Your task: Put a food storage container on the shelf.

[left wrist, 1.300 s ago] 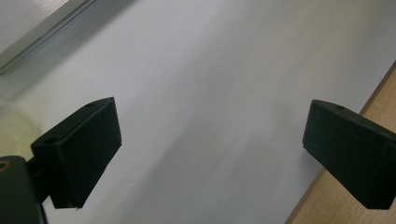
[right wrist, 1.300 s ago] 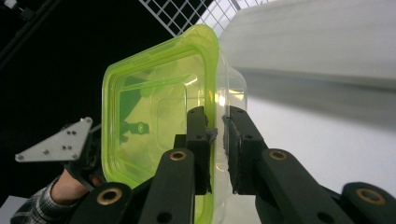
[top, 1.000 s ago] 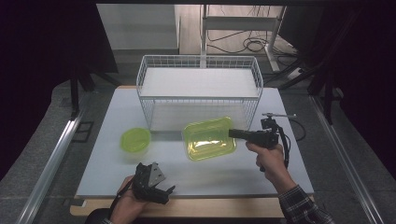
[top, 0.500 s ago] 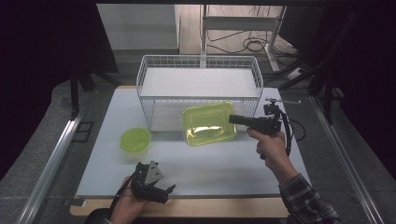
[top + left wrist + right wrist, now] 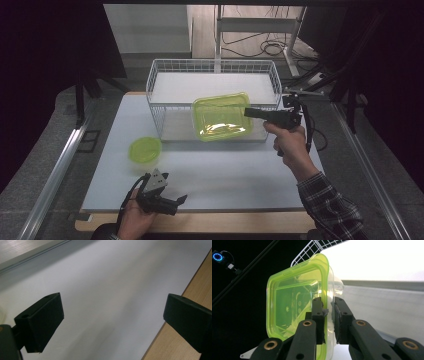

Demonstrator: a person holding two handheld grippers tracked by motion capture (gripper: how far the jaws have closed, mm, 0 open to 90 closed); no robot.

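A rectangular yellow-green plastic container (image 5: 221, 117) with its lid on hangs in the air in front of the white wire basket (image 5: 165, 95). My right gripper (image 5: 248, 113) is shut on the container's right rim. In the right gripper view both pads pinch the rim of the container (image 5: 294, 307), with my right gripper (image 5: 329, 312) seen from behind. A small round green container (image 5: 145, 149) sits on the white table at the left. My left gripper (image 5: 181, 201) rests low near the table's front edge; in the left gripper view my left gripper (image 5: 112, 315) stands open over bare tabletop.
The white table top (image 5: 235, 175) has a wooden front edge (image 5: 225, 222). The wire basket stands at the back middle. Metal rails (image 5: 60, 165) run along the left side, and cables (image 5: 270, 47) lie on the floor behind.
My right gripper has lifted the rectangular container off the table and carried it up and back toward the basket. The left hand has stayed near the front edge.
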